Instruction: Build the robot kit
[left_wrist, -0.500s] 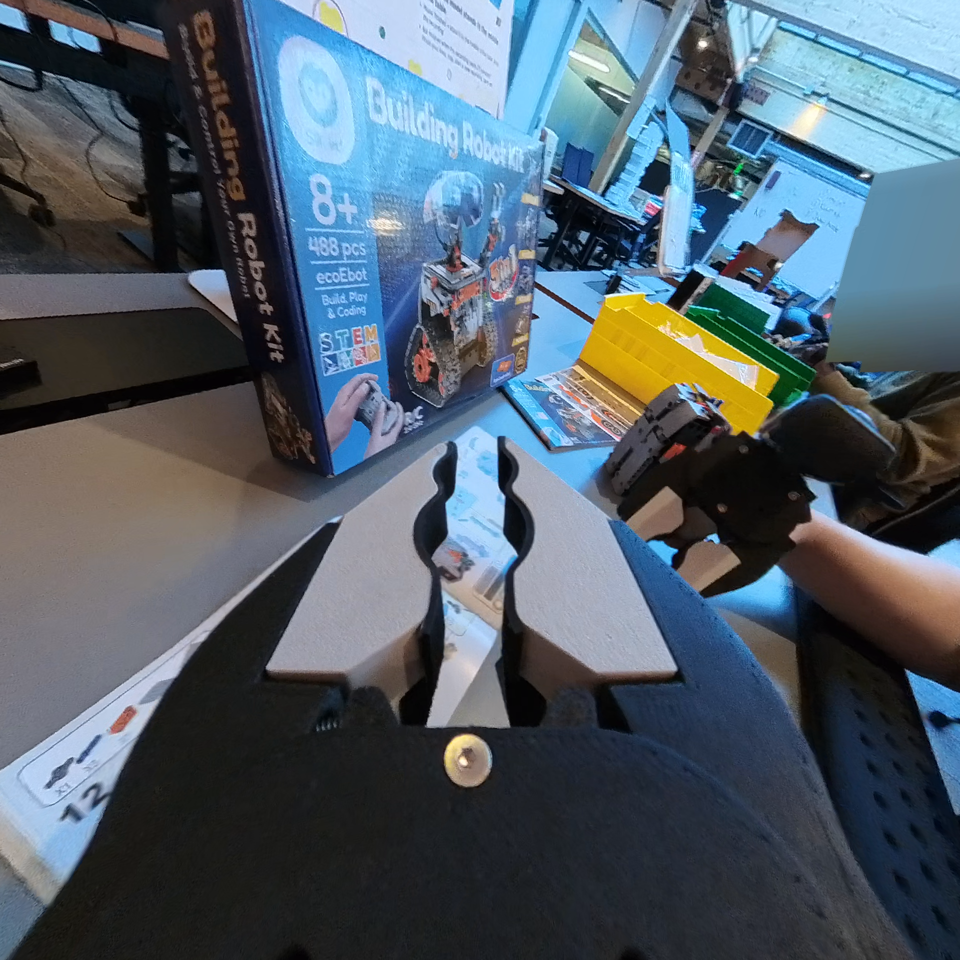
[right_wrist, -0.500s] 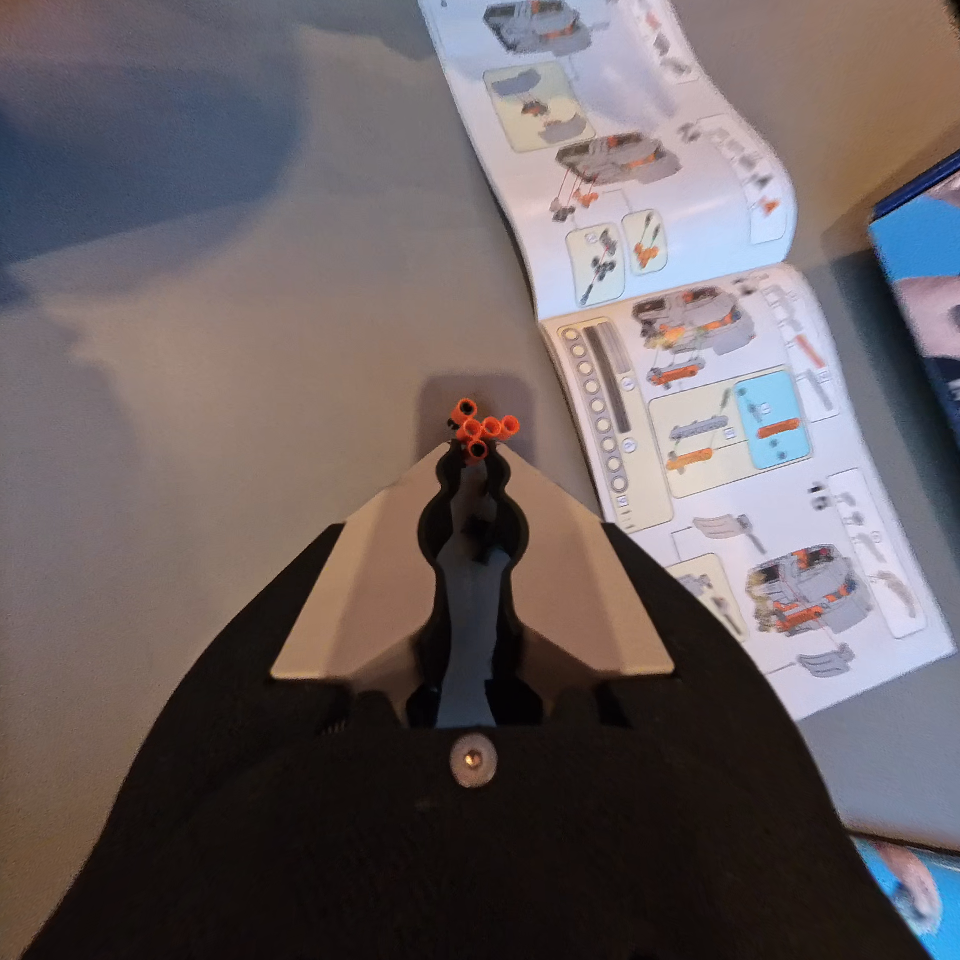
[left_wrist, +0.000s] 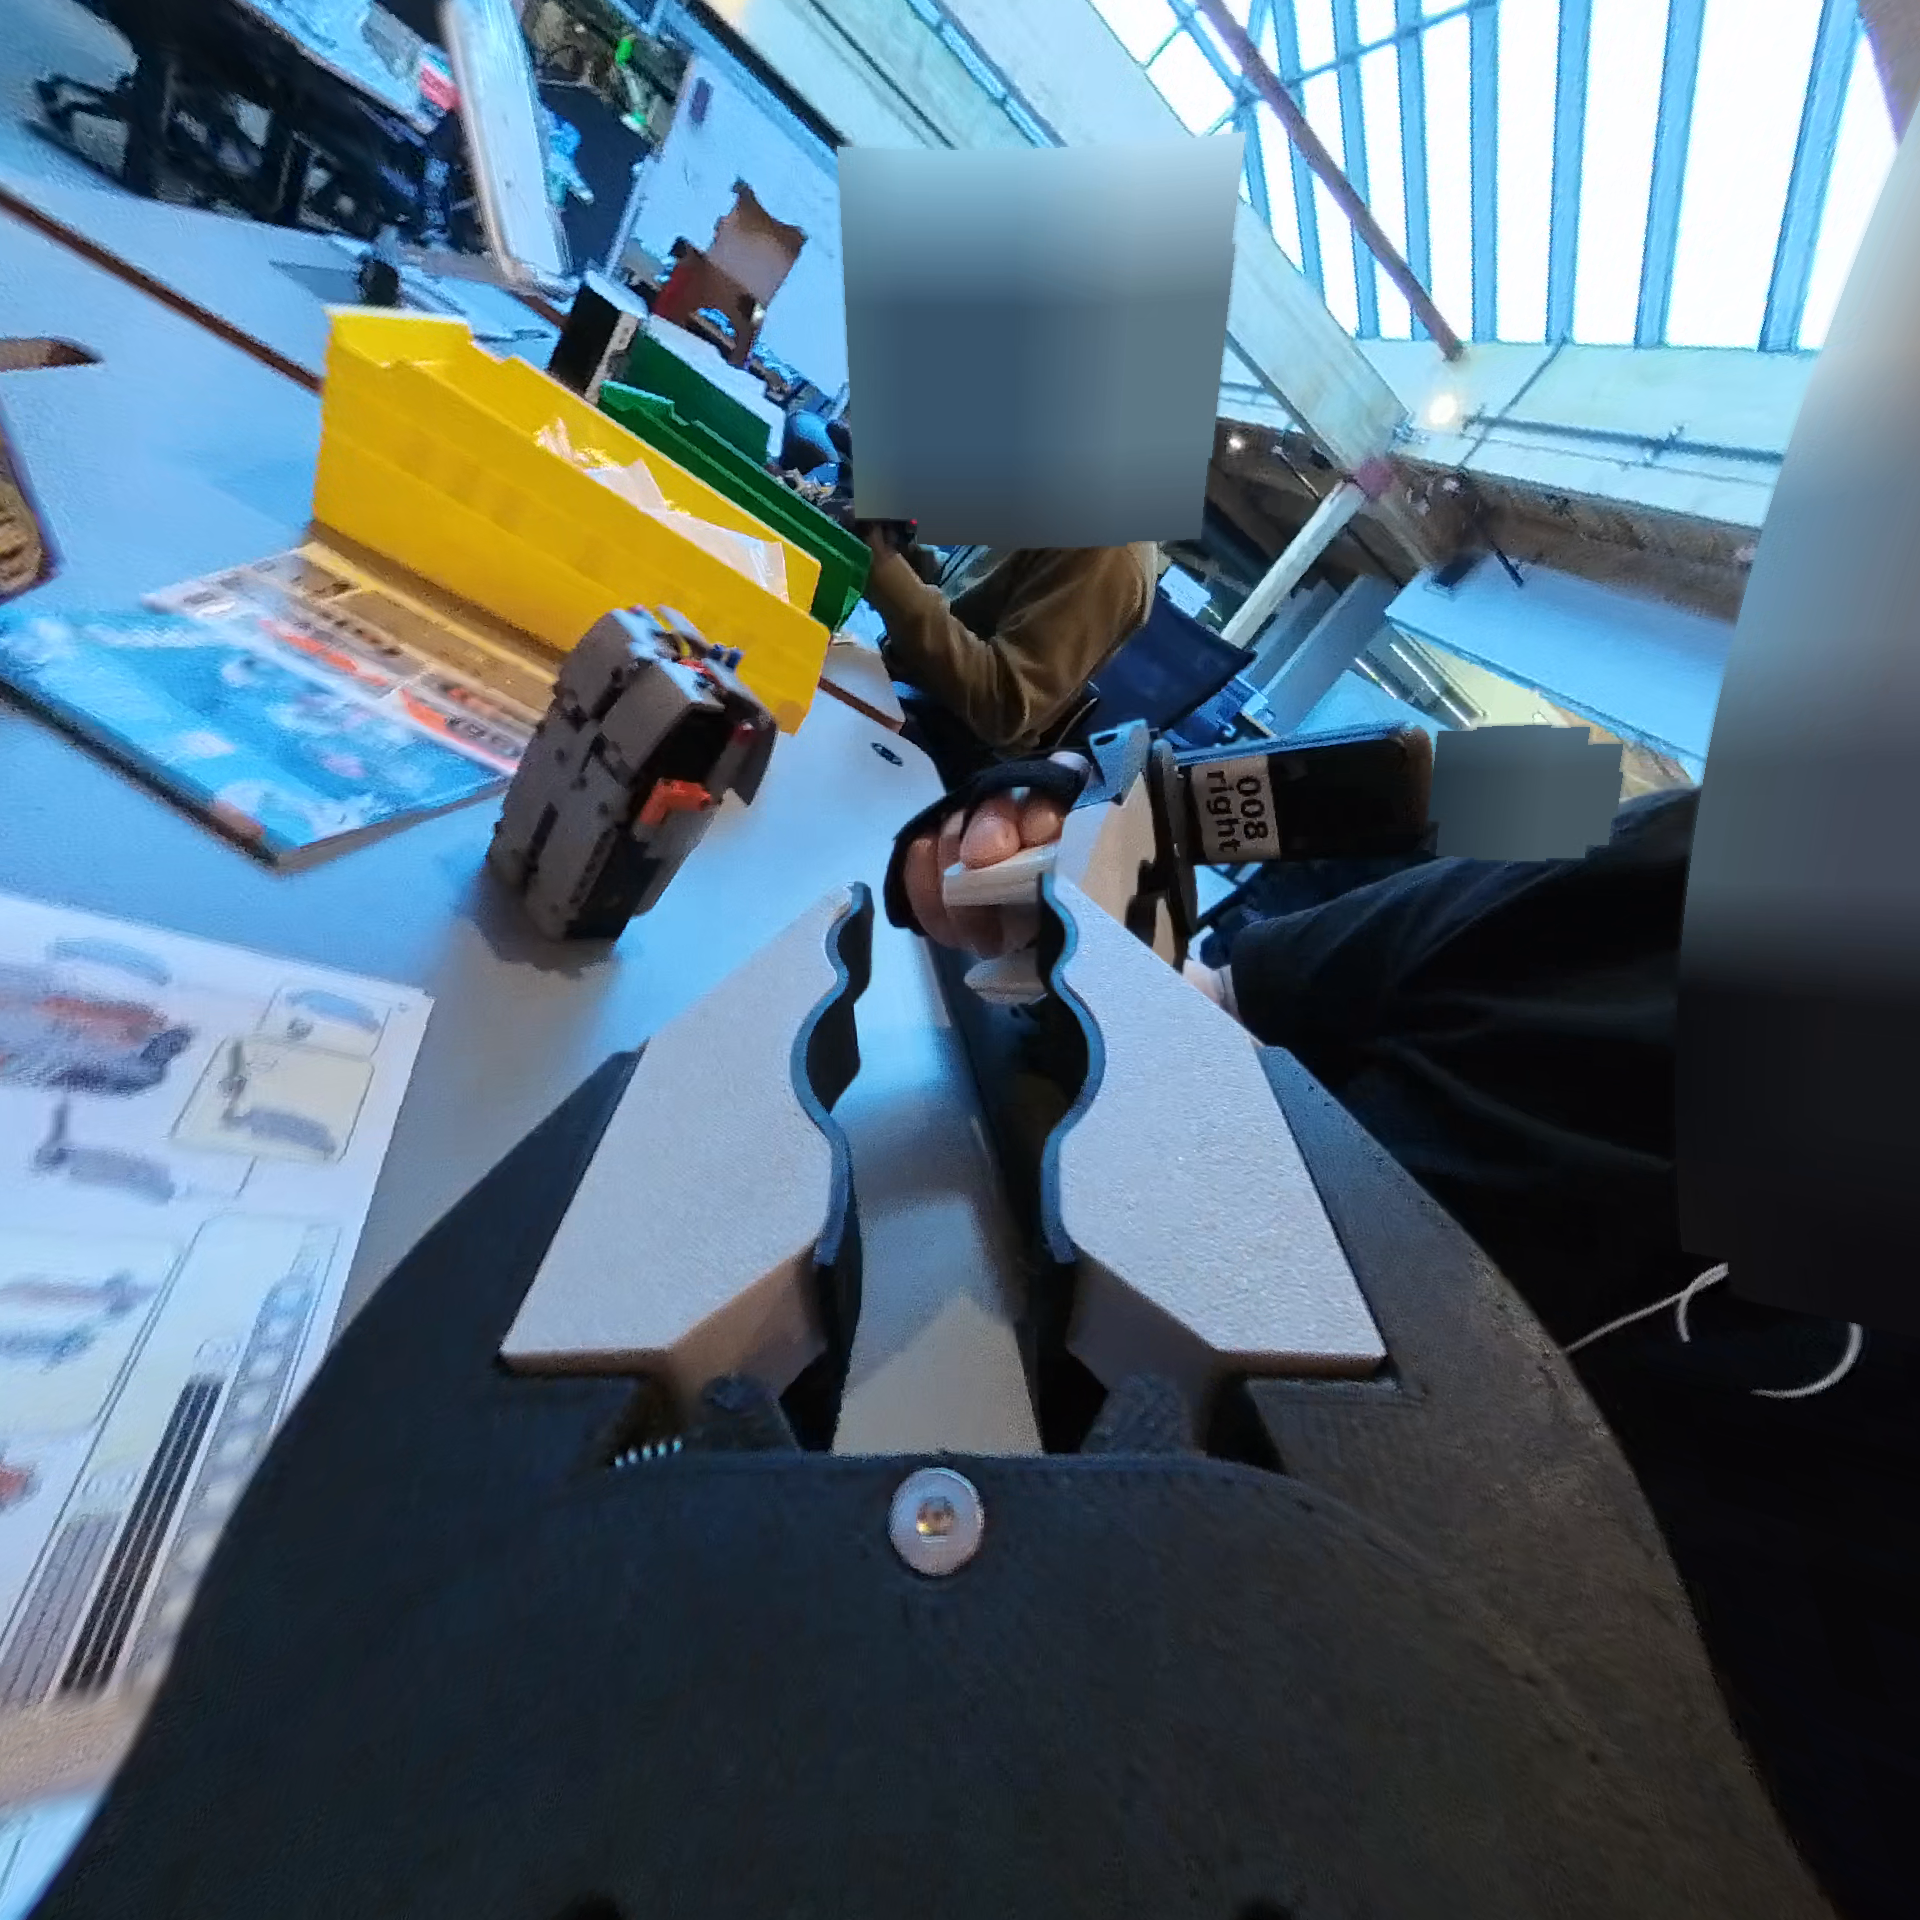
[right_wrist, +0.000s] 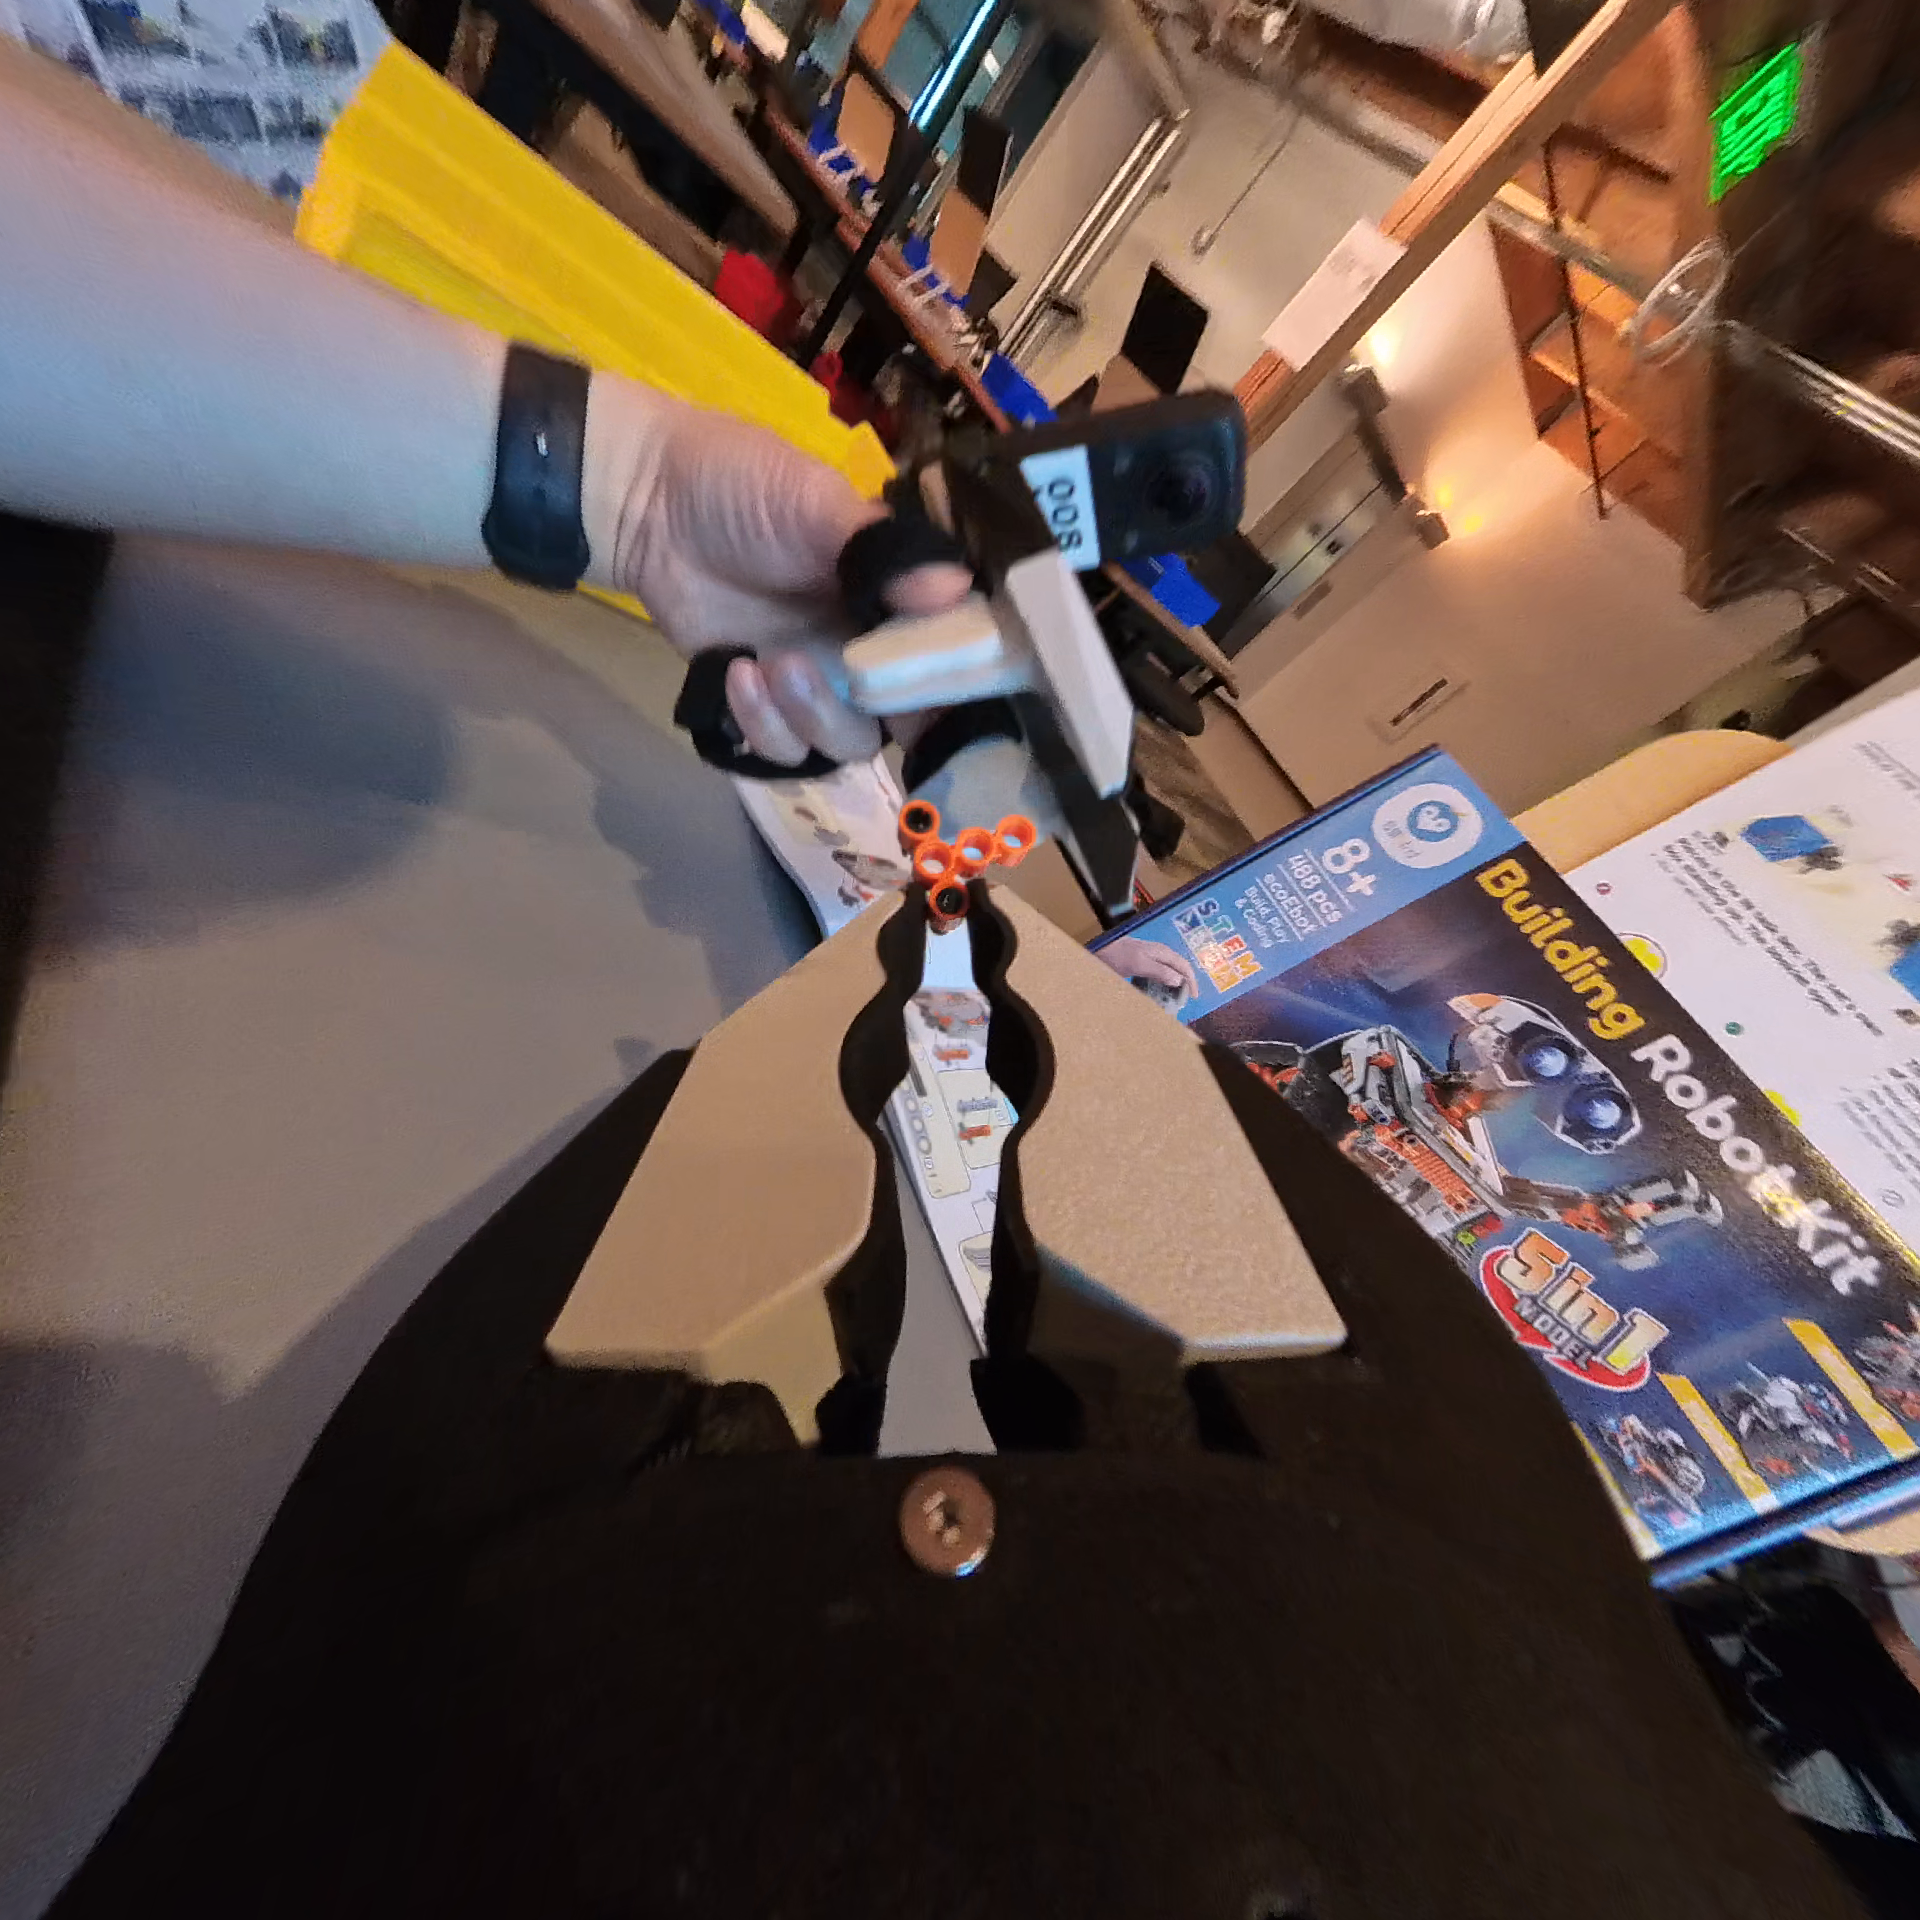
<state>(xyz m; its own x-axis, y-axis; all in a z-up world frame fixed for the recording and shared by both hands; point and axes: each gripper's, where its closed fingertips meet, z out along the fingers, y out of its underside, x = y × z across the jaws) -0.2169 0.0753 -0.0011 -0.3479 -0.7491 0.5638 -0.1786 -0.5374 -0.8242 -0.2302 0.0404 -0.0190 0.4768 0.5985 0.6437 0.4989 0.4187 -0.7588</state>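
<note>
My right gripper (right_wrist: 948, 906) is shut on a small orange brick piece (right_wrist: 964, 854) made of several short tubes, held at the fingertips above the grey table (right_wrist: 343, 935). Just beyond it, my left gripper (right_wrist: 1101, 821) hangs in a hand with a black wristband, its fingers pointing down. In the left wrist view my left gripper (left_wrist: 956, 902) is open and empty above the table edge. The hand holding the right gripper (left_wrist: 982, 842) is right behind its tips. A grey built robot model (left_wrist: 623, 790) stands on the table to the left.
A yellow bin (left_wrist: 540, 499) and a green bin (left_wrist: 727, 457) stand behind the model, with a booklet (left_wrist: 260, 707) beside them. An open instruction sheet (left_wrist: 156, 1195) lies at the left. A blue kit box (right_wrist: 1507, 1091) stands at the right. A person in an olive sleeve (left_wrist: 1018, 644) sits across the table. One gripper's finger ends stand about 4 cm off the other's.
The right gripper has lifted the orange piece off the table and tilted up toward the left gripper. The left gripper has swung right, away from the box, and its jaws have opened wider.
</note>
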